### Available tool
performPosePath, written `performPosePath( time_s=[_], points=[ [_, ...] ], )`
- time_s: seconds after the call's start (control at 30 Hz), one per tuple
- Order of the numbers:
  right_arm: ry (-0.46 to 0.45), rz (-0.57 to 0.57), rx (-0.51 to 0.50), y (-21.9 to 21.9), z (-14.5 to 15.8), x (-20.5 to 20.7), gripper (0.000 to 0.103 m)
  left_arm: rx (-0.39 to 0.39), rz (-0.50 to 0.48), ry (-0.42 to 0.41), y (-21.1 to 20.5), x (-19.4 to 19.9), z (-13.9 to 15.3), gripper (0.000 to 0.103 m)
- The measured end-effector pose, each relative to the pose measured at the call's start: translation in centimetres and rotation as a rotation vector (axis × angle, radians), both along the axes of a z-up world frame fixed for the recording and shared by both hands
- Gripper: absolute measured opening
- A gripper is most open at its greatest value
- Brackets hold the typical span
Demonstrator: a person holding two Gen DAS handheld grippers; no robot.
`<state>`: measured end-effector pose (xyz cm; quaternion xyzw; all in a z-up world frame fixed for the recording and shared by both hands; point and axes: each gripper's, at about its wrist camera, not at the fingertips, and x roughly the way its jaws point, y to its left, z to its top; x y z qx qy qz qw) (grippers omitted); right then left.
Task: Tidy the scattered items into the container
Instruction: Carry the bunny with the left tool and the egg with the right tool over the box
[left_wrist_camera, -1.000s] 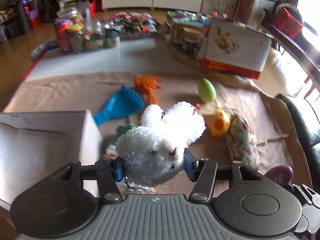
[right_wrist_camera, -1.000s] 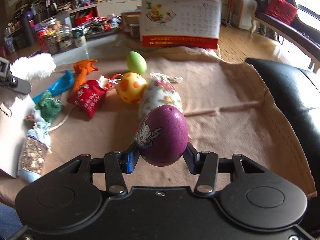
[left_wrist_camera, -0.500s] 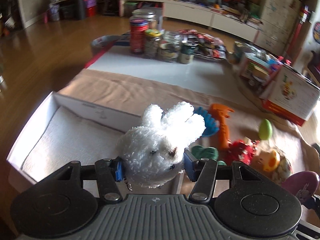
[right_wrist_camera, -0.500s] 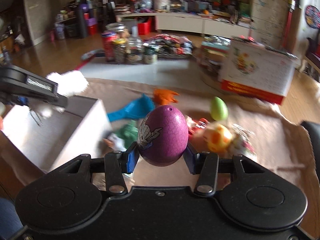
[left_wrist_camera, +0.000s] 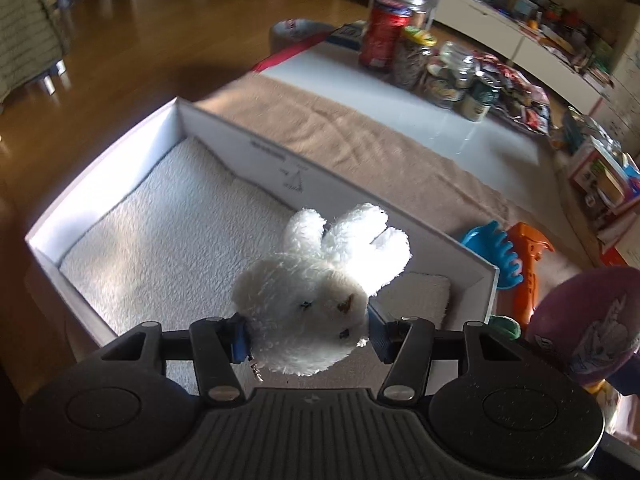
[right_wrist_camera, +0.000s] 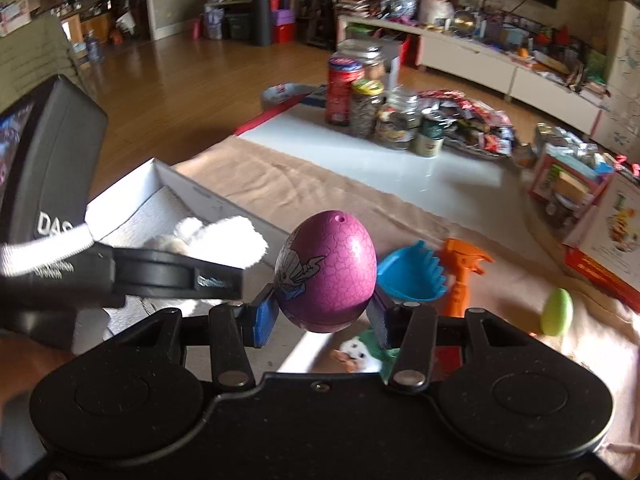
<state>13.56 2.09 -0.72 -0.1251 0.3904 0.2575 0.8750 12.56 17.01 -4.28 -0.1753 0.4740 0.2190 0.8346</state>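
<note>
My left gripper (left_wrist_camera: 308, 336) is shut on a white plush rabbit (left_wrist_camera: 320, 292), which hangs over the near right part of a white box (left_wrist_camera: 120, 160) lined with white fleece. My right gripper (right_wrist_camera: 320, 316) is shut on a purple egg (right_wrist_camera: 326, 274) with a cartoon print, held in the air just right of the box (right_wrist_camera: 132, 188). That egg (left_wrist_camera: 588, 324) shows at the right edge of the left wrist view. The left gripper's body and the rabbit's ears (right_wrist_camera: 224, 236) fill the left of the right wrist view.
On the tan cloth (right_wrist_camera: 320, 184) right of the box lie a blue scoop (right_wrist_camera: 412, 276), an orange toy (right_wrist_camera: 464, 276), a green egg (right_wrist_camera: 556, 312) and a green and white toy (right_wrist_camera: 360, 354). Jars and tins (right_wrist_camera: 372, 108) stand further back. A calendar box (right_wrist_camera: 608, 232) sits at the right.
Both grippers have swung left with their loads. The rabbit now hangs over the box instead of over the cloth, and the purple egg has come up beside the box's right wall.
</note>
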Motion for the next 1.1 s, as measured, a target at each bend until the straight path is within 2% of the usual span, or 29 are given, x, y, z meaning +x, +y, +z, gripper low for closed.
performPosePath(
  time_s=[0.27,0.4,0.73,1.1],
  points=[
    [0.053,0.058,-0.037,2.7,-2.0,1.2,0.049,-0.001,0.151,-0.032,3.0,-0.2,0.3,0.057],
    [0.070,0.094,-0.053,3.9,-2.9,1.4,0.049,-0.052,0.191,-0.039,4.2,-0.1,0.1,0.058],
    [0.110,0.143,-0.070,4.9,-4.6,1.4,0.049,-0.085,0.208,0.004,4.4,0.1,-1.5,0.058],
    [0.114,0.150,-0.069,4.8,-4.9,1.9,0.049,-0.040,0.211,0.031,3.9,0.3,-2.0,0.059]
  ],
)
